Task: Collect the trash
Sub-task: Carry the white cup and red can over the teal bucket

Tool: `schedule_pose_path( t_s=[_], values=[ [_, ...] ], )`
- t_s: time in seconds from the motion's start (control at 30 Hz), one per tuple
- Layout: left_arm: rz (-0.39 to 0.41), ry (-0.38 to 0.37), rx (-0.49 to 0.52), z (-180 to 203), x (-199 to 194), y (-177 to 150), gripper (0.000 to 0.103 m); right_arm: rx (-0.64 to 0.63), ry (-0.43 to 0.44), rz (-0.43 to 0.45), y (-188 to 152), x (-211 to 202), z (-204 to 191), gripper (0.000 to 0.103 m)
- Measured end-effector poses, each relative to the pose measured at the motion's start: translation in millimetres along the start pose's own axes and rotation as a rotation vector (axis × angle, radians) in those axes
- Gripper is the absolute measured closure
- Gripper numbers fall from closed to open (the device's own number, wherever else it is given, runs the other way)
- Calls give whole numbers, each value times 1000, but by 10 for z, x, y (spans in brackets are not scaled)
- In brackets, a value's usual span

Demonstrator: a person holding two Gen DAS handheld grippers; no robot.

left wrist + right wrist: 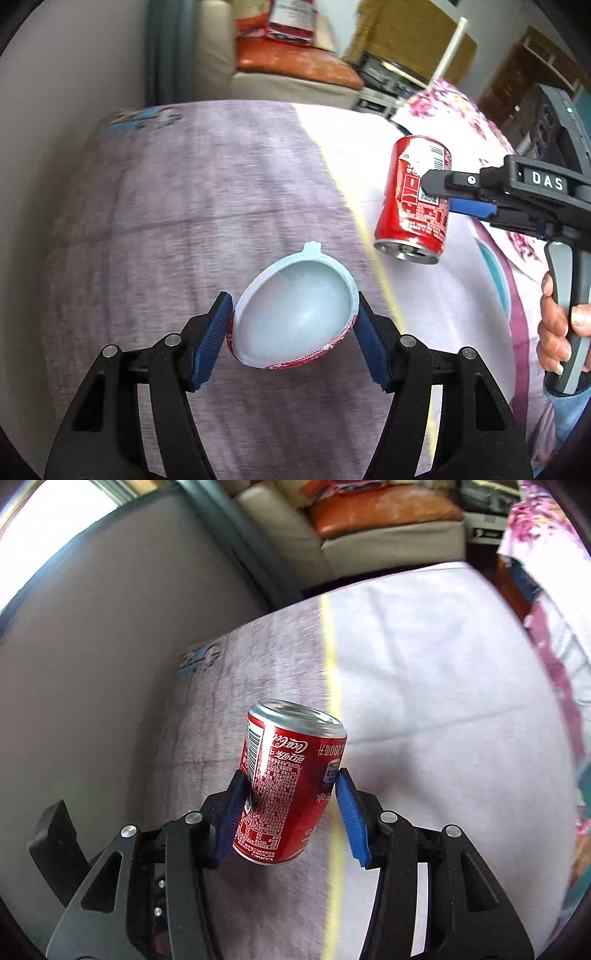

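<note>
My left gripper [291,332] is shut on a white plastic cup [295,314] with a red printed band, its empty mouth facing the camera, held above the bed. My right gripper [291,808] is shut on a small red cola can [290,786], held upside down above the bed. In the left wrist view the same can [413,199] hangs to the right in the right gripper [439,192], with a hand [557,328] on its handle.
A bed lies below, with a mauve woven sheet [192,206], a yellow stripe [332,738] and a white cover [443,686]. A floral quilt [465,114] lies at the right. A beige sofa with an orange cushion [295,66] stands behind. A grey wall [92,646] is at the left.
</note>
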State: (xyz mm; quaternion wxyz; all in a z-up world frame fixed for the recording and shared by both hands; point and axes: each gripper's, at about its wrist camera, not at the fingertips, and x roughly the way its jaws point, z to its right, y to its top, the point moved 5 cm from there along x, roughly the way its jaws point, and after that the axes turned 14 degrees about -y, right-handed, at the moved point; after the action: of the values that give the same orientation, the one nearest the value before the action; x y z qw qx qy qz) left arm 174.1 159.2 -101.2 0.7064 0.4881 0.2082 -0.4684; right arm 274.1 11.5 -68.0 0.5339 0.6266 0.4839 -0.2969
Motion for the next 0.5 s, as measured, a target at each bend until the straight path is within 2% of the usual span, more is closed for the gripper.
schedule_pose_path(
  t_s=[0.17, 0.5],
  values=[
    [-36, -34, 76, 507, 227, 36, 37, 51, -39, 47, -164, -386, 572, 56],
    [-115, -106, 201, 1535, 853, 52, 37, 177, -125, 136, -467, -907, 1572, 56]
  ],
)
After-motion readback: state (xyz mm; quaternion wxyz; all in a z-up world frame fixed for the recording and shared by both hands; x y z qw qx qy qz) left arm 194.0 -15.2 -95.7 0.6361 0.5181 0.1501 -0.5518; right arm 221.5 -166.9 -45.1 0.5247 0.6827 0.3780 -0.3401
